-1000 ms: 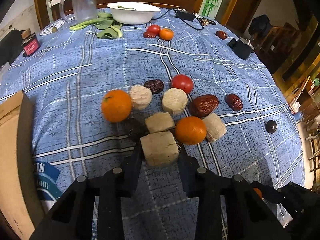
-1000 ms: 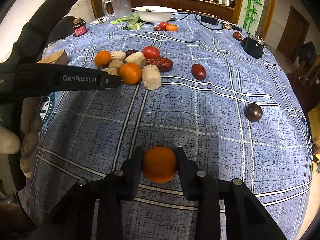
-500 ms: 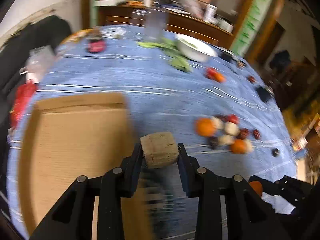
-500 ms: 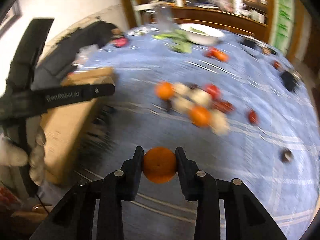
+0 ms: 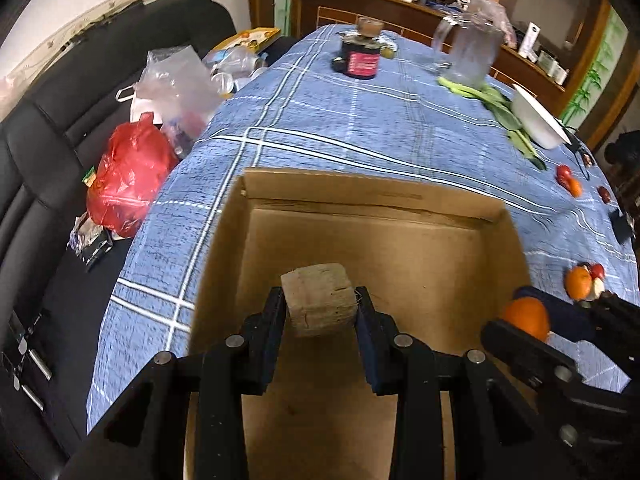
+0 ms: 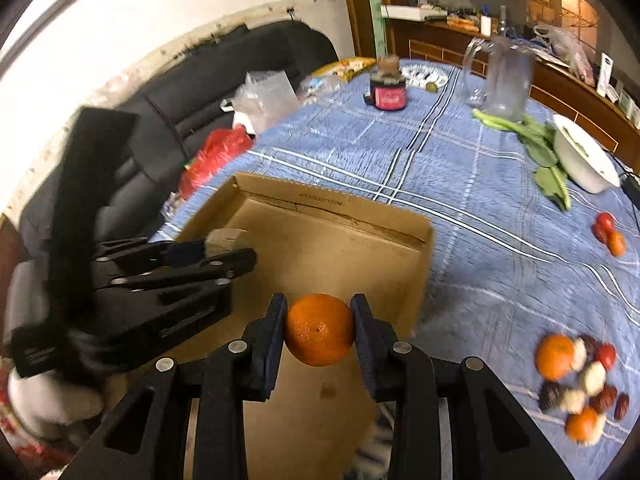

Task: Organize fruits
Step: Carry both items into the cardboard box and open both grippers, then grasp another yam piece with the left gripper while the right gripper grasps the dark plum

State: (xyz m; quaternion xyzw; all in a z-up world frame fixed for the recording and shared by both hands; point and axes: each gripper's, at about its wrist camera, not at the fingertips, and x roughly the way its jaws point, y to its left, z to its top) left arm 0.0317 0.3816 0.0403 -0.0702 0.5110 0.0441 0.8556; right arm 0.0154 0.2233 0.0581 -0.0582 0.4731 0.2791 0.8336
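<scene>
Directly below both claws sits the open cardboard box (image 5: 400, 264): the left claw (image 5: 321, 308) clamps a tan block (image 5: 320, 304) over its middle, the right claw (image 6: 319, 330) grips an orange (image 6: 319, 329) above its near edge.

Red bag (image 5: 124, 184) on sofa (image 5: 52, 128); jug (image 5: 472, 54), seemingly glass.
</scene>
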